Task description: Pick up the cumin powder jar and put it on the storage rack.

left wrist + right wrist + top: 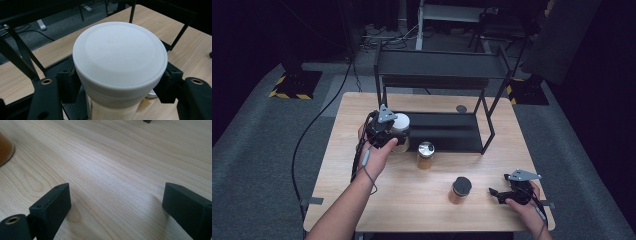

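My left gripper (pixel 117 85) pinches the white-lidded jar (pixel 120 62) at the front edge of the black rack (pixel 447 130). My right gripper (pixel 117 202) sits spread over bare table (pixel 120 165), well right of the rack's front, near the dark-lidded jar (pixel 460 189).

The left gripper (pixel 117 87) clamps a jar (pixel 112 110) just under its white lid (pixel 120 57), one jaw on each side, above the table (pixel 192 50) beside a black rack (pixel 17 55).
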The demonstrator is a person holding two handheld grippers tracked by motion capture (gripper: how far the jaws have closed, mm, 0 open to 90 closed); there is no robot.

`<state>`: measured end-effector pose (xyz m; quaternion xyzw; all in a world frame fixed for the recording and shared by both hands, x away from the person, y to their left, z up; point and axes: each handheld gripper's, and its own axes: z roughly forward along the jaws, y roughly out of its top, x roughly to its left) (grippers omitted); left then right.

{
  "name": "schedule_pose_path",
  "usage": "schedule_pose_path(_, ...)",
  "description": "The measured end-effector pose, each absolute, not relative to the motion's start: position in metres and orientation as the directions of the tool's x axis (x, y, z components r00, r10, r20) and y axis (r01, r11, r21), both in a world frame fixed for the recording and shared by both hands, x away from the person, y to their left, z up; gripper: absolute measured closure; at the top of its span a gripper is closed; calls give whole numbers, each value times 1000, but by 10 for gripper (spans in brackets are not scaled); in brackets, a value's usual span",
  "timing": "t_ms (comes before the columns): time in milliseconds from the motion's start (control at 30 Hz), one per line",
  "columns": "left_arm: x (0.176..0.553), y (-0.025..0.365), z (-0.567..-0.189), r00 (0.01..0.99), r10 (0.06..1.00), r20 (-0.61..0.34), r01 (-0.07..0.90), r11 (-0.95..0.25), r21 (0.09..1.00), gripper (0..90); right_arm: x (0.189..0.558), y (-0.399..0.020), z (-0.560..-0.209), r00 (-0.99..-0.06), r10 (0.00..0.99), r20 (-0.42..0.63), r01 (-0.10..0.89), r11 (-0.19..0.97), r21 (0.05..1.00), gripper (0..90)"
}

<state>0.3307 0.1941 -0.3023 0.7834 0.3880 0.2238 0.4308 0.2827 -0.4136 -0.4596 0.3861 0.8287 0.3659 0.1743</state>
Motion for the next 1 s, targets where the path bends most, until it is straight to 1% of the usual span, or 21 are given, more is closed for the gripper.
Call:
schedule_pose_path(433, 362, 170, -308, 588, 809, 19, 434, -335, 836, 331, 282, -414, -460, -641, 768, -7, 512, 435, 741, 87)
schedule_pose_path(1000, 398, 150, -335, 552, 833, 38, 472, -350, 809, 330, 282, -413, -460, -639, 769, -7, 513, 434, 741, 87)
